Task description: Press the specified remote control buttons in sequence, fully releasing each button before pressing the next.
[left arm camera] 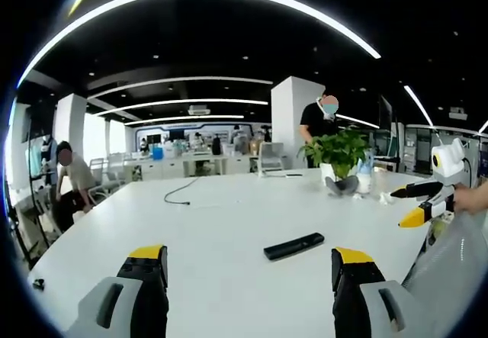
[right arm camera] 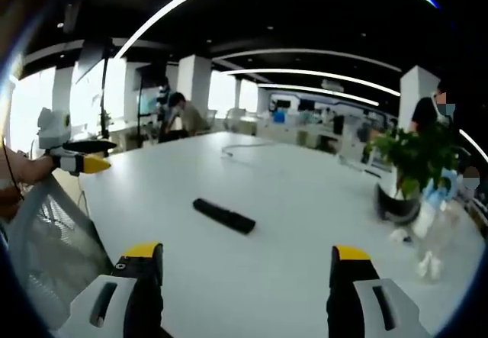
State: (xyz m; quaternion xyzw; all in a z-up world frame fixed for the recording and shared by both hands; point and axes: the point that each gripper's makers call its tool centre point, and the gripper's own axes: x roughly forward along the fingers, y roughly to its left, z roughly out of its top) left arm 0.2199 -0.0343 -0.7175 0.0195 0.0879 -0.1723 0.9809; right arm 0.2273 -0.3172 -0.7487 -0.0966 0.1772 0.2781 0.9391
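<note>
Both tongs are held low over the near edge of the white tabletop point(left arm camera: 229, 223), and both stand open, with nothing between the jaws. In the left gripper view the left tongs point(left arm camera: 250, 265) rise from the bottom with yellow tips wide apart. At the right side of this view the right tongs point(left arm camera: 415, 202) come in, also open, with a hand point(left arm camera: 474, 197) behind them.

In the right gripper view the right tongs point across the tabletop, and the left tongs point(right arm camera: 85, 155) appear at the left edge above a mesh chair back point(right arm camera: 46, 239); how their jaws stand is hard to tell from that side.

The black remote control point(left arm camera: 293, 246) lies flat on the tabletop, well apart from both tongs, ahead of them and not touched.

The room is a large open office with curved light strips on a dark ceiling. A black cable point(left arm camera: 181, 191) lies farther back on the tabletop. A potted plant point(left arm camera: 335, 153) stands near the far right edge. A person in a black shirt point(left arm camera: 319, 118) stands behind it.

The right gripper view shows a clear bottle point(right arm camera: 427, 220) beside the plant pot. The left gripper view shows a bent person point(left arm camera: 72, 178) at the far left.
</note>
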